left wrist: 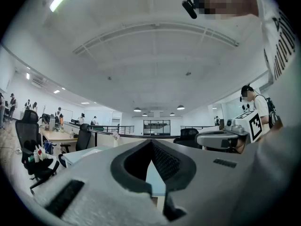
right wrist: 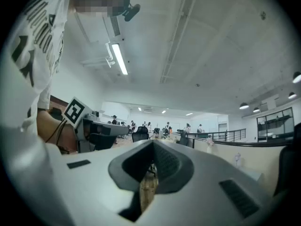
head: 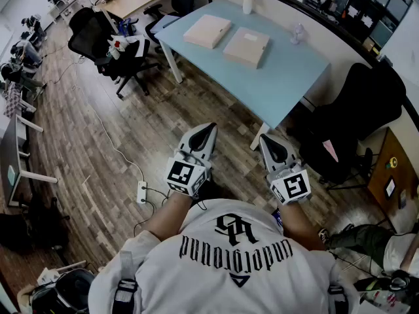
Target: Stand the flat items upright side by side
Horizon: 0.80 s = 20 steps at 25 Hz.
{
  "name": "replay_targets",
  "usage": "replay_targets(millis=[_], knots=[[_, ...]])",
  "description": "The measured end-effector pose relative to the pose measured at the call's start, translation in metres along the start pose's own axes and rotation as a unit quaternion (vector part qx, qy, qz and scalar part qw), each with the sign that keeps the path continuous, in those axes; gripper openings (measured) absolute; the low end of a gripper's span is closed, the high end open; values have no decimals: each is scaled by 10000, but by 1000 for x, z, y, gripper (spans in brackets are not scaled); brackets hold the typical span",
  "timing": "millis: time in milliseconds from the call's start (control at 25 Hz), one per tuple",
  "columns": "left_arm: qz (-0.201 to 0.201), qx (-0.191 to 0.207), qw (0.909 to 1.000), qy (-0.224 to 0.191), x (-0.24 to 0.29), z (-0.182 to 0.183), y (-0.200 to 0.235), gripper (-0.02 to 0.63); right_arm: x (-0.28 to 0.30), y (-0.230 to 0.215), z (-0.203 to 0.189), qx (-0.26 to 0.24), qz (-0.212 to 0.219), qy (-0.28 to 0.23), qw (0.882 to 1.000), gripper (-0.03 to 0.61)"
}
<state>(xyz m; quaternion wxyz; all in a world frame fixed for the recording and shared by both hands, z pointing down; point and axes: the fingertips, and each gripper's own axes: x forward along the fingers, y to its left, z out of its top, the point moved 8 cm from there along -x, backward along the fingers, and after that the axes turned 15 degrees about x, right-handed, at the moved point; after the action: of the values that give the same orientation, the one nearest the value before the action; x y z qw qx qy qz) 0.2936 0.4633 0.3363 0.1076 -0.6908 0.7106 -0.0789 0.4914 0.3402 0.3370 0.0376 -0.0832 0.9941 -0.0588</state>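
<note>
Two flat tan items lie side by side on the light blue table [head: 281,87]: the left item [head: 208,31] and the right item [head: 247,47], both flat on their faces. My left gripper [head: 208,131] and right gripper [head: 266,139] are held close to the person's body over the wooden floor, well short of the table, pointing level toward it. Both are shut with nothing between the jaws, as the left gripper view [left wrist: 151,142] and the right gripper view [right wrist: 153,142] also show. Neither gripper touches the items.
A small white vase [head: 247,4] and a clear bottle [head: 298,33] stand near the table's far edge. Black office chairs sit left [head: 98,38] and right [head: 353,116] of the table. A power strip [head: 141,191] with its cable lies on the floor.
</note>
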Motion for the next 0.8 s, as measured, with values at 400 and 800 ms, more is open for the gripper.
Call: replay_targets(millis=[400, 800], knots=[[-17, -74, 9999, 78, 18, -25, 48, 0, 55, -12, -14, 44, -52, 121, 9999, 3], [-161, -168, 9997, 102, 56, -67, 142, 6, 160, -29, -31, 99, -180, 273, 9994, 6]])
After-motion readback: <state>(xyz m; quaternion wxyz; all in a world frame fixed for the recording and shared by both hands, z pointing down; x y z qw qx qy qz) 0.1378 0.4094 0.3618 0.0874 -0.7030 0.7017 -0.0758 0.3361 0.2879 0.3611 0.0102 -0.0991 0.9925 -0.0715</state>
